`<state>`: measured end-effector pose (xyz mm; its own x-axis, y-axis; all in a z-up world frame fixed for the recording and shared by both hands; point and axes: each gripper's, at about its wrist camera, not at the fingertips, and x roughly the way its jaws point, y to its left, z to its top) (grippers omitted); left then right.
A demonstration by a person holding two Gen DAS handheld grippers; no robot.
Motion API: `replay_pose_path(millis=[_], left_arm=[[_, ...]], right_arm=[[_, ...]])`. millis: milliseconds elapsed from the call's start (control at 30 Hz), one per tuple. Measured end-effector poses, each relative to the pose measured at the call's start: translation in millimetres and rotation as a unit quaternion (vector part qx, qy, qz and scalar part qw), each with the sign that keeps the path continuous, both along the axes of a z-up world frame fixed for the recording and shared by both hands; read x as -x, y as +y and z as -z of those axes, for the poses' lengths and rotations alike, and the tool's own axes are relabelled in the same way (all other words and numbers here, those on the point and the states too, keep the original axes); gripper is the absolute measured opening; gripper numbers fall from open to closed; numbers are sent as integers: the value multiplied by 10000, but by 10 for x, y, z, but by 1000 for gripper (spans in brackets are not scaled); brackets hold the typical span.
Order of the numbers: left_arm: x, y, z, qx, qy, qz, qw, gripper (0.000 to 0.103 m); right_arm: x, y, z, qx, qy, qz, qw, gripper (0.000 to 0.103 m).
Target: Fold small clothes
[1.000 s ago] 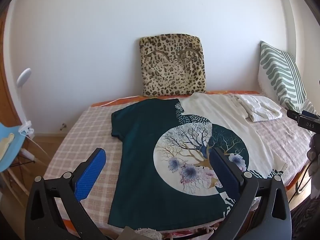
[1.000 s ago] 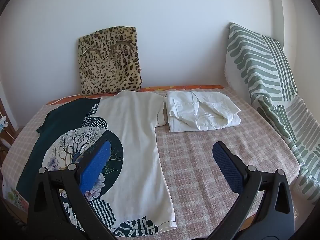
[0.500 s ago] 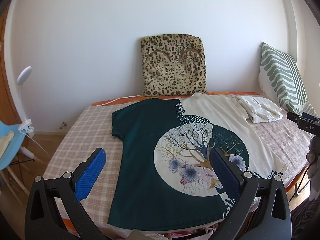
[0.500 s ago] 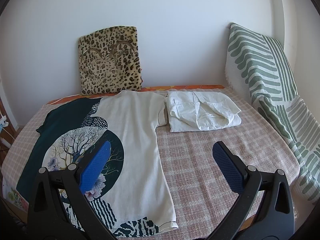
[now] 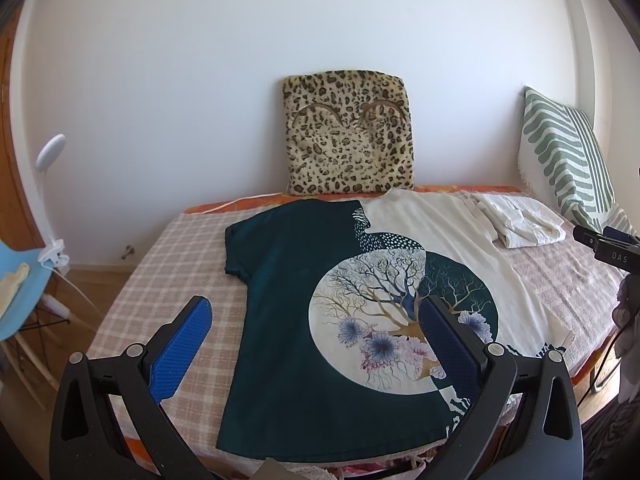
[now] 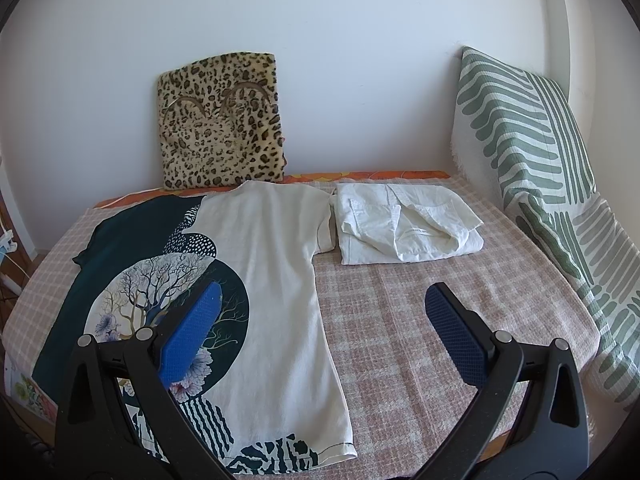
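A dark green and cream T-shirt (image 5: 320, 320) with a tree-and-flower print lies flat on the checked bed cover, hem toward me, collar toward the wall. It also shows in the right wrist view (image 6: 272, 264). A folded white garment (image 6: 404, 228) lies beside its cream sleeve; it also shows in the left wrist view (image 5: 520, 224). My left gripper (image 5: 316, 312) is open and empty above the shirt's near hem. My right gripper (image 6: 324, 312) is open and empty above the shirt's cream side and the bare cover.
A leopard cushion (image 5: 348, 136) leans on the wall at the back. A green striped pillow (image 6: 532, 152) stands at the right. The pink checked cover (image 6: 420, 320) spans the bed. A blue chair (image 5: 20, 288) and white clip lamp (image 5: 50, 152) stand left of the bed.
The left gripper has drawn back and risen slightly, so the shirt sits a little lower in its view. The right gripper has barely moved. Both stay open.
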<state>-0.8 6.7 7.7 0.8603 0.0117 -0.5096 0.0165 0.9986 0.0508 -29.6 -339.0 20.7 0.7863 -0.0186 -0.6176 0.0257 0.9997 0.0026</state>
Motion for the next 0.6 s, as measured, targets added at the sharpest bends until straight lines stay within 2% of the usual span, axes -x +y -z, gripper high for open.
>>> replay_pose_path(millis=[600], left_arm=[[20,6,-19,-4,-43,-7,10000,103]], right_arm=[[-4,15,-1,3,6,-4,10000,103]])
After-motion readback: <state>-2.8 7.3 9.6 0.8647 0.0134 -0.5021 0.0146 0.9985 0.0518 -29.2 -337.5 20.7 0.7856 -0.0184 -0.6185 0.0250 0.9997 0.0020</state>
